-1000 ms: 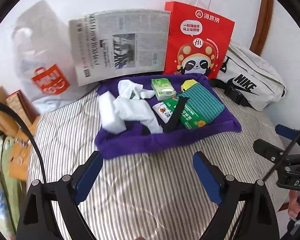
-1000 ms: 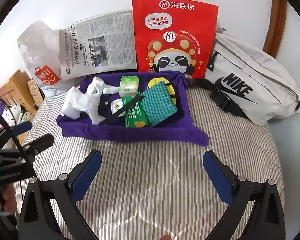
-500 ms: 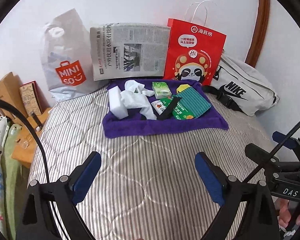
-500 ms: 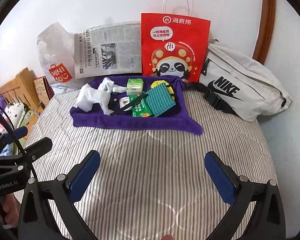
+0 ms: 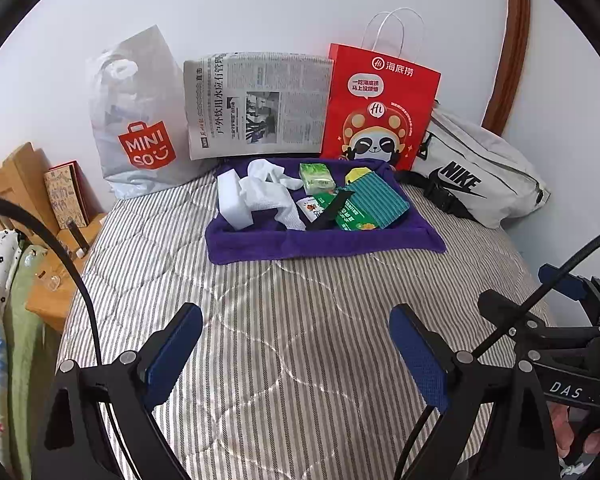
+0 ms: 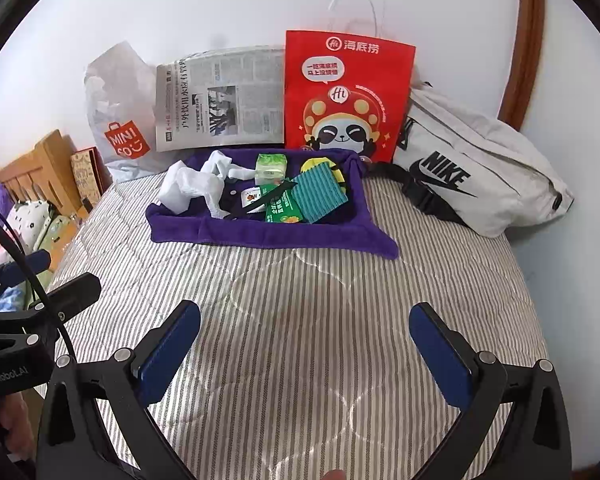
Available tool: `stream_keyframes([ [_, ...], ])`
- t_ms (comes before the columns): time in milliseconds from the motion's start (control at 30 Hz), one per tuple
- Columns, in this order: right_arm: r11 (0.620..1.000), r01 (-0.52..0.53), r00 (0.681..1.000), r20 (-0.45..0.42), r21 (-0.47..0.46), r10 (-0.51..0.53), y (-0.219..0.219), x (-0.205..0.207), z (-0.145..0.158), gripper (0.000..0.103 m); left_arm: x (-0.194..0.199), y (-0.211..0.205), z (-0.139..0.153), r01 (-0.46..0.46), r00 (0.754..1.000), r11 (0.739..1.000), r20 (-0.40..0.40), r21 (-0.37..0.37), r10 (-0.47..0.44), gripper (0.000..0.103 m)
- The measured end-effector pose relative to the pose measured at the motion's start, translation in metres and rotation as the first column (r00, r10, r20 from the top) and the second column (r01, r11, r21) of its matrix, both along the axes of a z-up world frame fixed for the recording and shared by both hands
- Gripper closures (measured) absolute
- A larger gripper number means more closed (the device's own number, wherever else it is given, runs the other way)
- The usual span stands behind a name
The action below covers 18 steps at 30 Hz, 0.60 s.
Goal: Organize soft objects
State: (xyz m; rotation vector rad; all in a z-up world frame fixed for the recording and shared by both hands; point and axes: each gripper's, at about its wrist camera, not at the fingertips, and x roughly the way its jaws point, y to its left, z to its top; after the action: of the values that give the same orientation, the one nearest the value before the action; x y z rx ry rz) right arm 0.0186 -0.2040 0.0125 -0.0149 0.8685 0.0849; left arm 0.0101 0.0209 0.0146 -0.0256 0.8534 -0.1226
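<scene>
Hovering with both tongs, left tongs (image 5: 296, 354) and right tongs (image 6: 304, 354), spread wide and empty over the near bed (image 5: 300, 320); soft objects lying on the far purple cloth (image 5: 320, 242); best approaching low, pinching the white cloth (image 5: 266, 194) mid-fold

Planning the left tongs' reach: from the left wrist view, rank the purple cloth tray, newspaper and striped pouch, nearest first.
From the left tongs:
1. Purple cloth tray, front edge nearest, straight ahead.
2. Striped pouch, inside the tray, right side.
3. Newspaper, farthest, propped against the wall.
</scene>
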Motion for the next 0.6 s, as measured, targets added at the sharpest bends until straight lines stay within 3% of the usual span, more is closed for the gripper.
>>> stream_keyframes([
  [600,0.999,0.006,1.000,0.004,-0.031,-0.005,0.0007,-0.0052,0.0010,0.000,-0.0064,0.0055,0.0016,-0.018,1.000,1.000,-0.005,0.008,0.018,0.008],
])
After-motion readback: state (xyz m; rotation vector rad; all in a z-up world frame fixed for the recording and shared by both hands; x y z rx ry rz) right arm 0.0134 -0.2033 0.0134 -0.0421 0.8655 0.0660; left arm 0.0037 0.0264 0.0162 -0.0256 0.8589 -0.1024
